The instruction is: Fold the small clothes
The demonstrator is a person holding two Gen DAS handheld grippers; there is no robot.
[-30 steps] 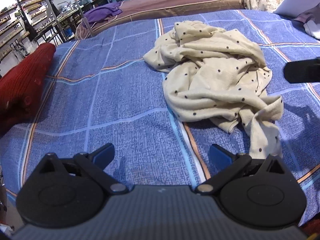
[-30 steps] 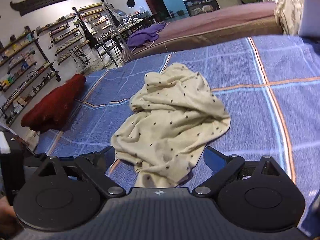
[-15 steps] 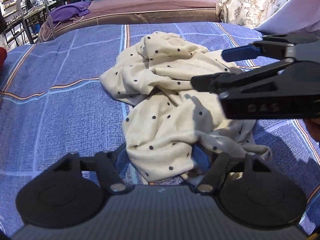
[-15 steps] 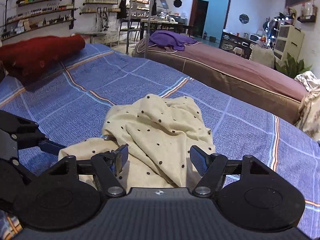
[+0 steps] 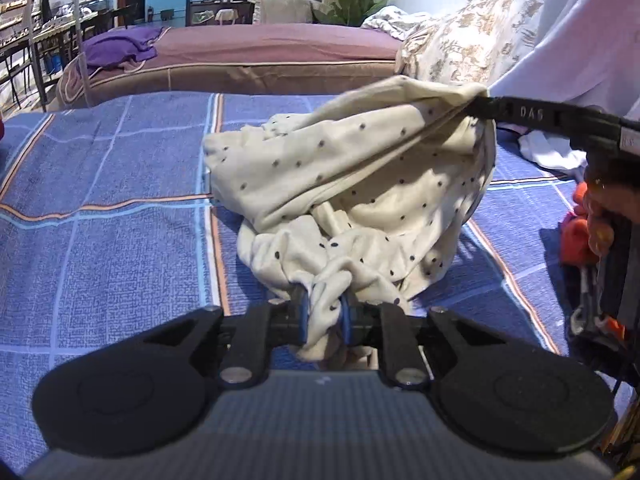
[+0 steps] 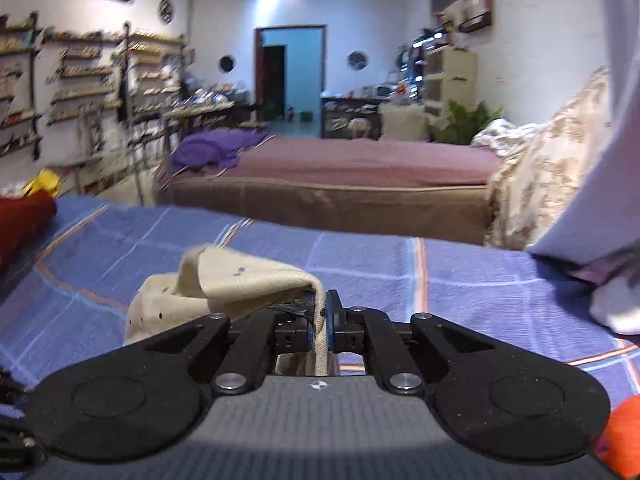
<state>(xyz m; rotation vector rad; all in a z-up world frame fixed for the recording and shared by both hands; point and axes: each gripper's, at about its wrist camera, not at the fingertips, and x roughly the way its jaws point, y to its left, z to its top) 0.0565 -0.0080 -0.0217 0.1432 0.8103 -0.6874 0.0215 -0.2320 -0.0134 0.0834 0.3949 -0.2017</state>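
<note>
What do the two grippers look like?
Both are black. The left gripper has two round discs on a ribbed grey body, linkage arms with silver pins, and blue pads. The right gripper matches it; its side, in the left view, reads DAS.

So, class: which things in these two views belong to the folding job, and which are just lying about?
Part of the job:
- cream dotted garment
- left gripper, shut on it
- right gripper, shut on it
- blue checked bedcover, the work surface

Just lying about:
- purple cloth
- red bundle
- floral bedding
</note>
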